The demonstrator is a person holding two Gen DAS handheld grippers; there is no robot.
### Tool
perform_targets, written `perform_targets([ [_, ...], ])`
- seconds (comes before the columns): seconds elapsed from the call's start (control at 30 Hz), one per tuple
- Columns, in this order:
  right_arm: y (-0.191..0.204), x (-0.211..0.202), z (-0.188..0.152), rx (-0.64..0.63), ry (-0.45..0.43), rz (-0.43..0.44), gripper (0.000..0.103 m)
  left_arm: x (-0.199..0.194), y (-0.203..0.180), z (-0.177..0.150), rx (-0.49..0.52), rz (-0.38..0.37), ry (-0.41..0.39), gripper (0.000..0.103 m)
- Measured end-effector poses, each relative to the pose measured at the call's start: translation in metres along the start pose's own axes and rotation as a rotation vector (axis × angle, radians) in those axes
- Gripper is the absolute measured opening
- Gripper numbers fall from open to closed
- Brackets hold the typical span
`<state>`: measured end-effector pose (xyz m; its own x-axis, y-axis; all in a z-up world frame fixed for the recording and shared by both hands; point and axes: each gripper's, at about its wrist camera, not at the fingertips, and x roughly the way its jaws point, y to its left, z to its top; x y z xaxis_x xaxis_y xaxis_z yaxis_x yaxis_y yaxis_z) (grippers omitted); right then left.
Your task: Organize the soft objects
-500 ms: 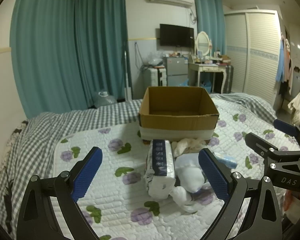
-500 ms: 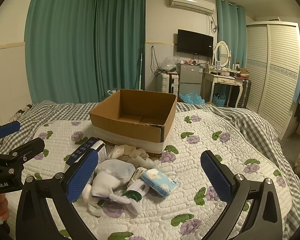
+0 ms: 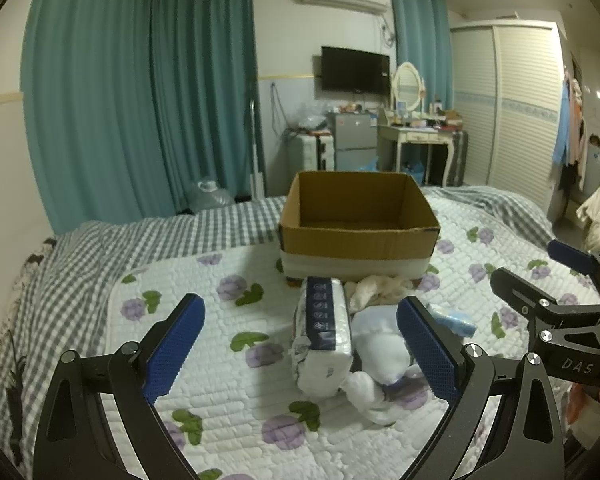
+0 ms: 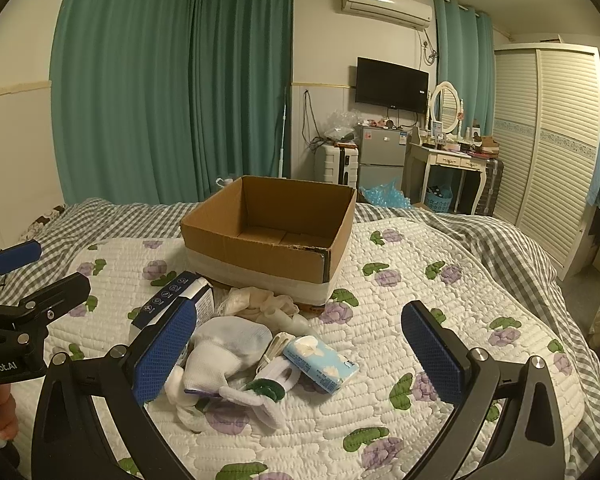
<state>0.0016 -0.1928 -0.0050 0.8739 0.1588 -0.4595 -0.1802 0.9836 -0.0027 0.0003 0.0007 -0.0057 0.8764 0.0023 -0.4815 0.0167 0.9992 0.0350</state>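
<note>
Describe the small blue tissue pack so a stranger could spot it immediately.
Start at the open brown cardboard box on the floral quilted bedspread. In the soft pile before it, the light-blue flower-printed tissue pack lies rightmost, the only flat blue rectangle beside white socks.

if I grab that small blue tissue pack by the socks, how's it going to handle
The blue tissue pack looks soft, so it will probably squash between the fingers. Its glossy wrapper may be a bit slippery. It lies flat on the quilt, so rolling seems unlikely.
</note>
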Motion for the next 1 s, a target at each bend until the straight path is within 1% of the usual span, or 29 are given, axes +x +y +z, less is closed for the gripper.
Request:
perform_targets([
  [1.0,0.0022,0.0024,-0.0027,-0.004,0.009,0.003,0.103,0.0010,0.0025,-0.0031,0.002,0.003,0.014,0.099],
])
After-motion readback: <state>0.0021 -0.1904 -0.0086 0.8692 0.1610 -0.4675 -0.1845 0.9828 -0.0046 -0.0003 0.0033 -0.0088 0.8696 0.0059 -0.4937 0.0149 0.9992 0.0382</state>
